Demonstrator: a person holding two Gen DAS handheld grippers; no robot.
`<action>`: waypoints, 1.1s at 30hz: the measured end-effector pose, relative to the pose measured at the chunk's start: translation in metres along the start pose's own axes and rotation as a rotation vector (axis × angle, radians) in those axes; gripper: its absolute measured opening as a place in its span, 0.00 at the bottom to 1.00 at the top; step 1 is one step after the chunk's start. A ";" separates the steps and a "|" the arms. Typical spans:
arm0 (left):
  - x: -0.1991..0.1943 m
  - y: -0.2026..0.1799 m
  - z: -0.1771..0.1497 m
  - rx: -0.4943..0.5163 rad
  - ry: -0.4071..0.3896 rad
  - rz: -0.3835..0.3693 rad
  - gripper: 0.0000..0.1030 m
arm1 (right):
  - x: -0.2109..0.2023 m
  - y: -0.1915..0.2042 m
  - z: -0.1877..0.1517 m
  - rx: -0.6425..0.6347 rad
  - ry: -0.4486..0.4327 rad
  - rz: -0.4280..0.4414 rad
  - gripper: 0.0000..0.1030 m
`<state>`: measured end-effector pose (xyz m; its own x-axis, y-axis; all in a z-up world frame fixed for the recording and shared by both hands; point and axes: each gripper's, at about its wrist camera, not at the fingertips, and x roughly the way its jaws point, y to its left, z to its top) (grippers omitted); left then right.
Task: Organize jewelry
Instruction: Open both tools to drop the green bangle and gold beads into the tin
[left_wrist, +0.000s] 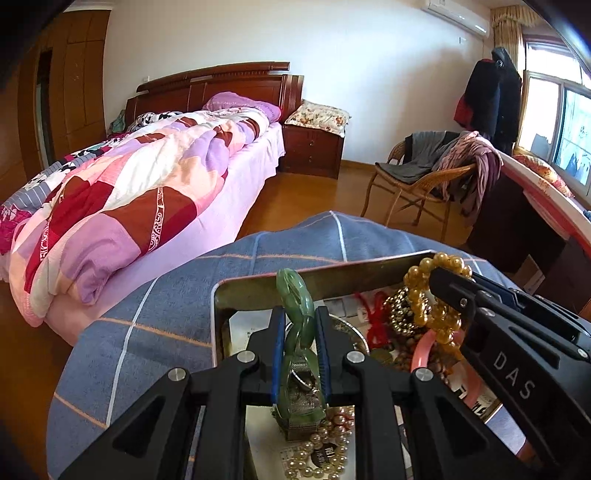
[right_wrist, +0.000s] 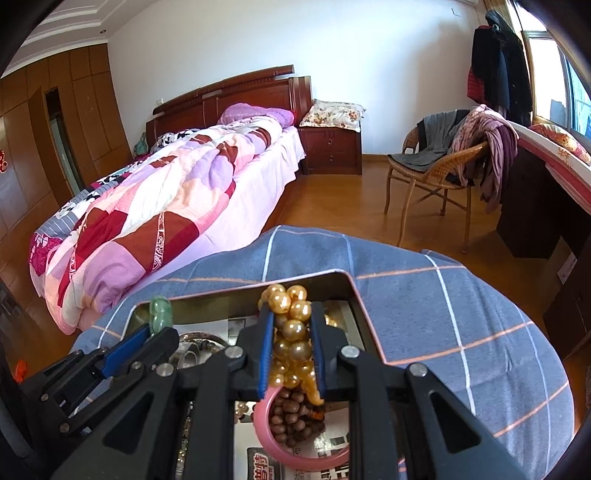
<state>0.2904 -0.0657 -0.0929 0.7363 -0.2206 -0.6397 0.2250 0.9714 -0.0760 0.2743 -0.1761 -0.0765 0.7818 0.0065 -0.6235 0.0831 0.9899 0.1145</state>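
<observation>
Over the tin (left_wrist: 317, 280), I am clamping the green bangle (left_wrist: 295, 314) upright in my left gripper (left_wrist: 298, 354), my right gripper (right_wrist: 291, 354) pinching the gold beads (right_wrist: 291, 325) alongside.

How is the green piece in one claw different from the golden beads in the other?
The green bangle is smooth, solid jade-like rings; the golden bead bracelet is a bunch of round, shiny beads. The left gripper pinches the bangle upright; the right gripper squeezes the beads in a clump. Both are held over the metal tray.
</observation>
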 end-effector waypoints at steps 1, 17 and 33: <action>0.001 0.000 -0.001 0.001 0.005 0.007 0.15 | 0.002 0.000 -0.001 0.001 0.006 0.002 0.21; 0.009 -0.004 -0.004 0.070 -0.003 0.079 0.15 | 0.020 -0.007 -0.010 0.001 0.065 0.021 0.21; 0.010 -0.003 -0.004 0.069 -0.001 0.081 0.15 | 0.024 -0.007 -0.011 -0.005 0.071 0.027 0.21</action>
<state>0.2944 -0.0708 -0.1027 0.7545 -0.1417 -0.6408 0.2079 0.9777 0.0286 0.2859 -0.1810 -0.1004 0.7380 0.0429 -0.6734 0.0593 0.9900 0.1280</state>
